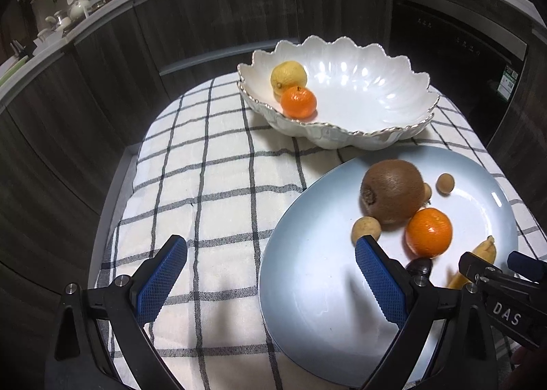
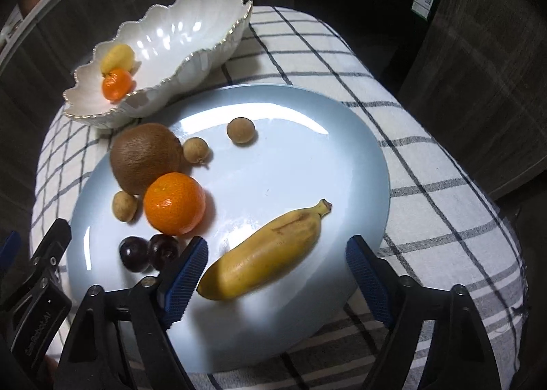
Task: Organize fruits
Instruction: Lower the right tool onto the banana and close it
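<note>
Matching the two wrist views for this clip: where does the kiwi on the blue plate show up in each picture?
Left wrist view: the kiwi is right of centre, on the blue plate, above the plate's orange.
Right wrist view: the kiwi is left of centre, at the plate's far left edge.
Shared landmark: the scalloped white bowl just beyond the plate.

Printed in white on the black body of the right gripper (image 1: 504, 265), just right of the left tongs' right finger: "DAS". Along the black body of the left gripper (image 2: 34, 287), left of the right tongs: small white lettering, apparently "GenRobot.AI". Far ahead, a green sticker (image 2: 424, 0) on a dark appliance, unreadable.
</note>
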Available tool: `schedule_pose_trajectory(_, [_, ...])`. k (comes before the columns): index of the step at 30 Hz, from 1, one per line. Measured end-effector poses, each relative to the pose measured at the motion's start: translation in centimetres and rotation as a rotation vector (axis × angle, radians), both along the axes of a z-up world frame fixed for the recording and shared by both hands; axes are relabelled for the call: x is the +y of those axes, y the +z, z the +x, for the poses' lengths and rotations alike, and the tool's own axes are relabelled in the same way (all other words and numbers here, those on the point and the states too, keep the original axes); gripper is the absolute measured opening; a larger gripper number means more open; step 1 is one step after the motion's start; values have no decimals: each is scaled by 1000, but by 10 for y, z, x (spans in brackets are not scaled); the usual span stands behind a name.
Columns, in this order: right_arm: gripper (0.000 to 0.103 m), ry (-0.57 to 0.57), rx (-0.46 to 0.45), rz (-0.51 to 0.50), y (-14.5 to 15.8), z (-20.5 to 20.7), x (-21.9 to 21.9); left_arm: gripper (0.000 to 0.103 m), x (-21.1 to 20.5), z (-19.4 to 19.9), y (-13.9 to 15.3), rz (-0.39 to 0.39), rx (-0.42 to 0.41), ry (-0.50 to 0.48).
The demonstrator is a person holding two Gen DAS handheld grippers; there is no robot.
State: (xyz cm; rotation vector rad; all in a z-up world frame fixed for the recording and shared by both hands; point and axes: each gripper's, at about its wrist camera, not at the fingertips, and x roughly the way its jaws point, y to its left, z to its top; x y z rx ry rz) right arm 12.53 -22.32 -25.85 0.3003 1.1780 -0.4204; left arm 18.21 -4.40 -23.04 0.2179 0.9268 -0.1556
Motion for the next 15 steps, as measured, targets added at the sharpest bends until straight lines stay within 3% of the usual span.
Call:
schedule_pose_trajectory(10, [63, -51, 60, 7, -13, 17, 6, 100, 7, 10, -9, -14, 23, 5])
schedule_pose_trajectory(13, [50, -44, 62, 4, -12, 21, 10, 100, 7, 12, -10, -24, 26, 3])
schedule_pose_trajectory(15, [35, -36, 58, 3, -11, 24, 11, 100, 7, 13, -10, -32, 30, 0])
